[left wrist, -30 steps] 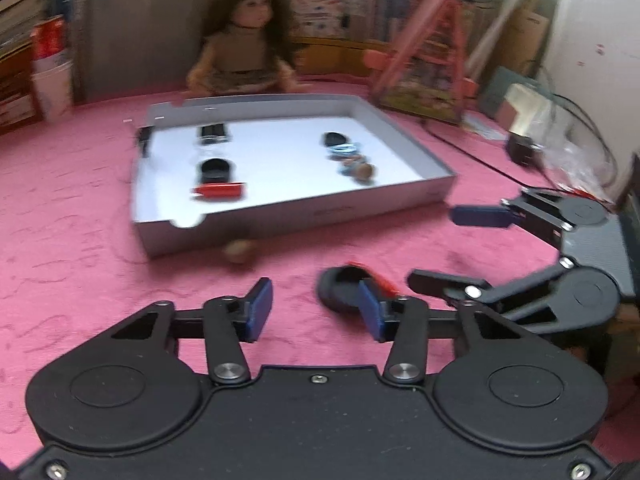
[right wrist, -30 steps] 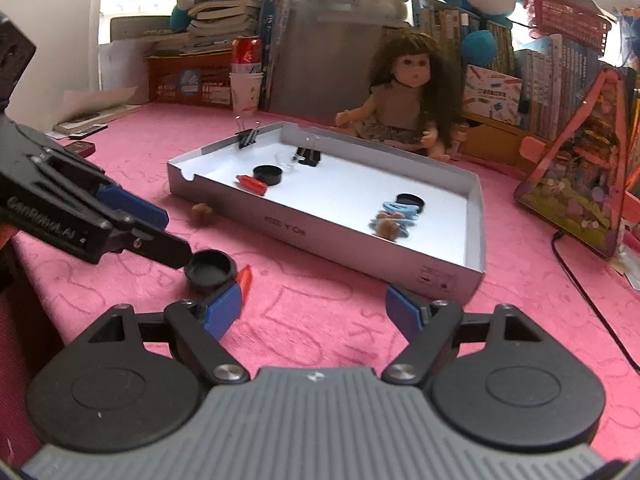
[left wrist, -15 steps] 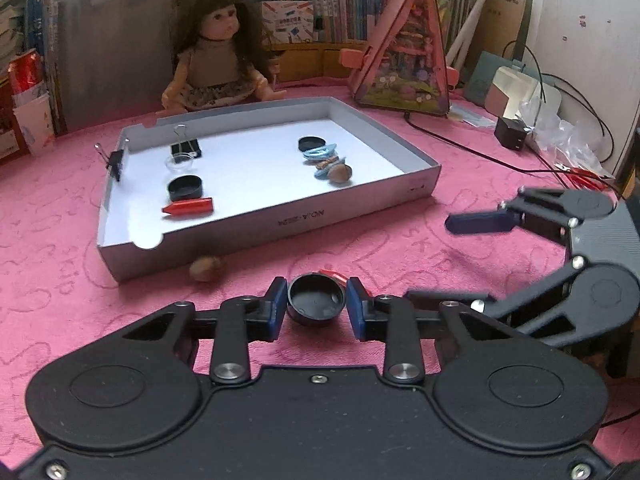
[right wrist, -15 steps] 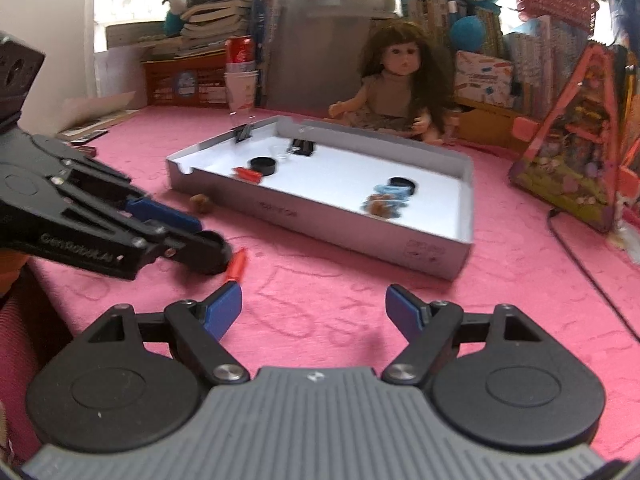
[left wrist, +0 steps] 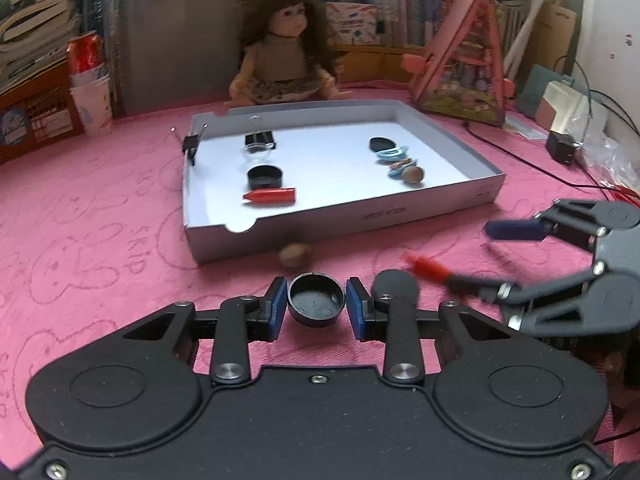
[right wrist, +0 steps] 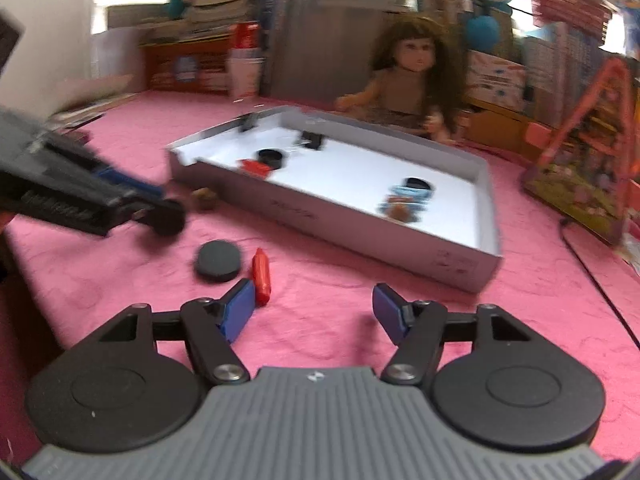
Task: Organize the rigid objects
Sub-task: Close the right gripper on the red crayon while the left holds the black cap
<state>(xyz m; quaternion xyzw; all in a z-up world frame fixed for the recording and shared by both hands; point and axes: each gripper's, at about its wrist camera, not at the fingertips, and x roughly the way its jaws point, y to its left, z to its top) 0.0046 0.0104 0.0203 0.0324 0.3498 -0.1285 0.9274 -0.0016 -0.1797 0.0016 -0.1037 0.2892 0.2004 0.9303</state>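
**Inspection: cap grip shallow, right jaws off target**

I am holding a black bottle cap [left wrist: 316, 300] in the left gripper [left wrist: 316, 307]; its jaws are narrowed onto the cap's sides, and the cap appears raised off the pink counter [left wrist: 100, 208]. In my judgement the rim is round and smooth, so it could be slipping out on the way to the grey tray [left wrist: 400, 214], or clipping the tray's near wall.

The right gripper [right wrist: 314, 309] is closing with nothing between its jaws. The red crayon [right wrist: 261, 277] is lying just beside its left pad, not between the two, so closing here risks nudging it away. A flat black disc [right wrist: 218, 261] is sitting near the crayon and could be knocked. A walnut [left wrist: 295, 255] is lying just outside the tray's front wall, where a passing gripper could be rolling it.
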